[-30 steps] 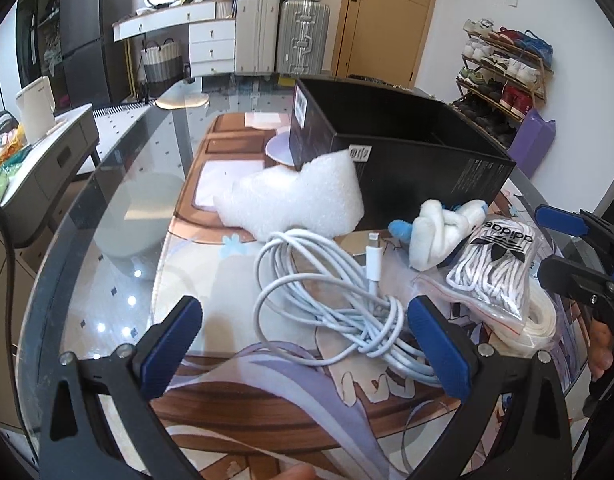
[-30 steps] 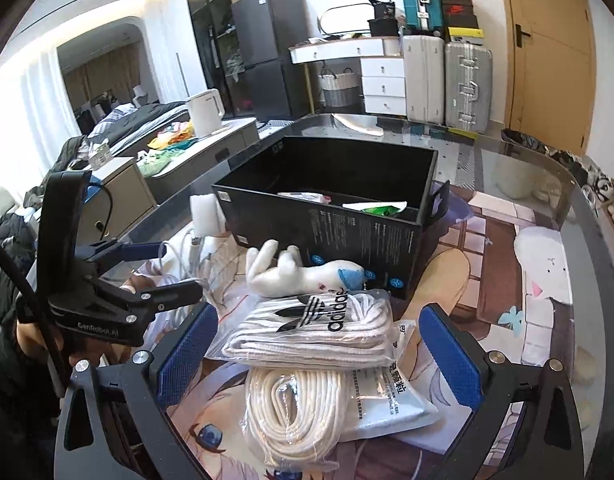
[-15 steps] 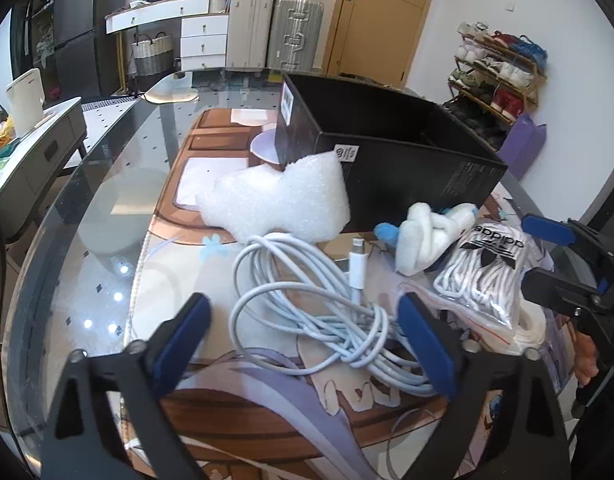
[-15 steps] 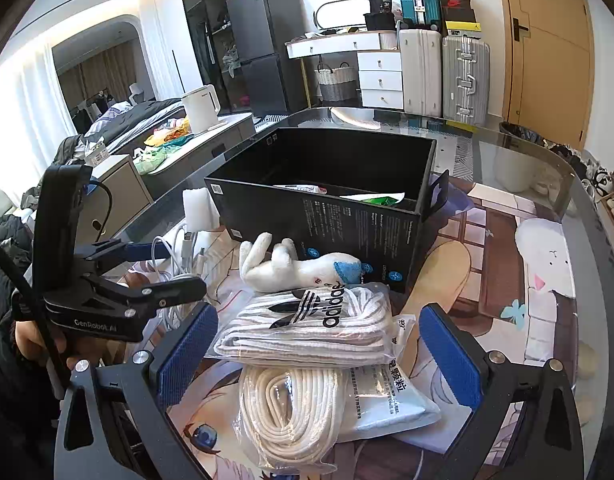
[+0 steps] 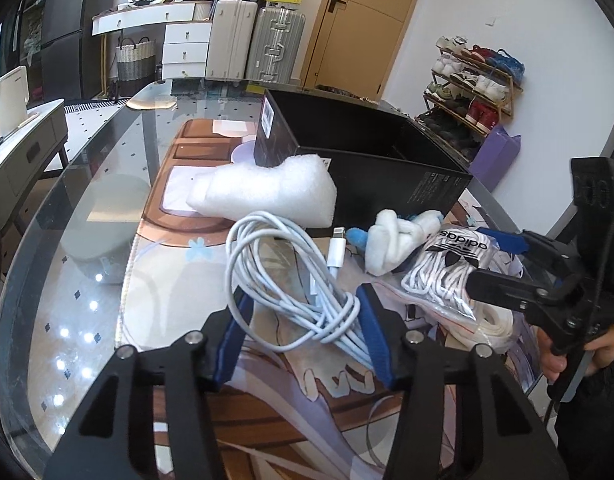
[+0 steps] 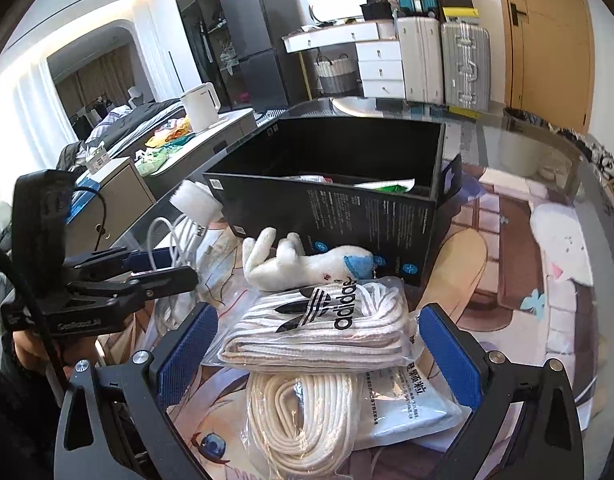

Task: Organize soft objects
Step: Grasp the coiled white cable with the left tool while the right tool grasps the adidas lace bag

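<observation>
— Left gripper (image 5: 303,328): how do the jaws stand?
— Closing, blue ribbed pads either side of the coiled white cable (image 5: 291,280); the near end of the smooth, looped bundle lies between them, and it looks as if the pads touch it, though I cannot be sure they press.
— And around it, from the left?
— Glass tabletop (image 5: 79,208), glossy, over a printed mat. Far of the cable lies a lumpy white foam sheet (image 5: 267,196) against the black cardboard box (image 5: 387,184), open-topped. Right of the cable's plug is a small white plush toy (image 5: 391,240) with a blue tip, then a clear bag of striped white socks (image 6: 319,328).
— Right gripper (image 6: 315,356)?
— Wide, pads standing apart on both sides of the sock bag, not touching it. Beneath the bag sits a coil of thick cream rope (image 6: 307,412) beside a flat white packet (image 6: 407,404), both near the camera.
— Anything in the way?
— The box wall stands just far of the plush.
</observation>
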